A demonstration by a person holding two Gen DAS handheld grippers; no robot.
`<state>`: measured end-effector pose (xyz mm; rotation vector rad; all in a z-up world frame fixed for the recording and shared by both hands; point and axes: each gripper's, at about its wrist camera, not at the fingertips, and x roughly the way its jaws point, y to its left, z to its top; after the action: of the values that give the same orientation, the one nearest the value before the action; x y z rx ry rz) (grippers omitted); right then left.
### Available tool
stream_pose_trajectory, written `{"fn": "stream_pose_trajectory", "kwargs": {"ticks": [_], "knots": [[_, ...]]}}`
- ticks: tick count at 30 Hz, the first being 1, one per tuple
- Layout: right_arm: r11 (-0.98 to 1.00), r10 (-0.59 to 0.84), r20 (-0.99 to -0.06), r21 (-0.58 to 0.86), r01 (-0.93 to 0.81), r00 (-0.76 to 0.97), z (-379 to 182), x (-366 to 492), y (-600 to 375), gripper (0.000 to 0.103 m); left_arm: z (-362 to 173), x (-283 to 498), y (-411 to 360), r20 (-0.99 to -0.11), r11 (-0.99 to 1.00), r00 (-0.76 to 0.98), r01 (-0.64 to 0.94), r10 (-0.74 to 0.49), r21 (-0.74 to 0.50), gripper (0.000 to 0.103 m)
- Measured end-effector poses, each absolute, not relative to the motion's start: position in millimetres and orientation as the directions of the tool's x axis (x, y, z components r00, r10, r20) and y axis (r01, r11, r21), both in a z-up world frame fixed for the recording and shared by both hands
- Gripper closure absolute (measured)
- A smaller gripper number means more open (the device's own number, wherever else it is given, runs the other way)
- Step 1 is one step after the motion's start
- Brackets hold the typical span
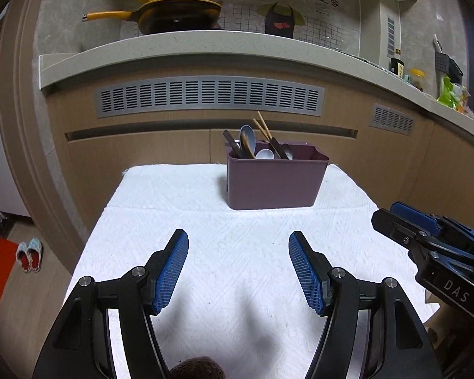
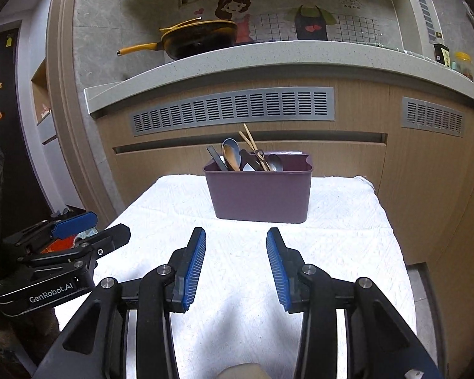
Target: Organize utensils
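A purple bin (image 1: 275, 183) (image 2: 259, 195) stands at the far side of a white cloth-covered table (image 1: 173, 205) (image 2: 331, 252). Spoons (image 1: 248, 139) (image 2: 230, 156), wooden chopsticks (image 1: 264, 126) (image 2: 249, 137) and dark-handled utensils stick up from its left half. My left gripper (image 1: 238, 233) hovers open over the bare cloth, well short of the bin, with nothing between its blue pads. My right gripper (image 2: 235, 230) is also open and holds nothing, at a similar distance from the bin. Each gripper shows in the other's view, the right gripper (image 1: 395, 214) at the right edge, the left gripper (image 2: 109, 222) at the left.
Behind the table runs a wooden cabinet with grey vents under a pale counter (image 1: 205, 44). A yellow-handled pan (image 1: 177, 15) sits on it, and bottles (image 1: 398, 66) stand toward the right. Slippers (image 1: 30, 254) lie on the floor left of the table.
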<state>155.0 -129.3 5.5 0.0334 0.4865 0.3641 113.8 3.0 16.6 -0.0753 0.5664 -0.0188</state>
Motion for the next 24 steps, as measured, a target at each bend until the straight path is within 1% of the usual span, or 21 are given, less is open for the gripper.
{"fn": "stream_pose_trajectory", "kwargs": {"ticks": [24], "knots": [[0.934, 0.349, -0.455, 0.101, -0.342, 0.819, 4.0, 157.3, -130.6, 0.065, 10.6, 120.1, 5.0, -0.556, 0.996, 0.829, 0.011, -0.057, -0.085, 0.037]]}}
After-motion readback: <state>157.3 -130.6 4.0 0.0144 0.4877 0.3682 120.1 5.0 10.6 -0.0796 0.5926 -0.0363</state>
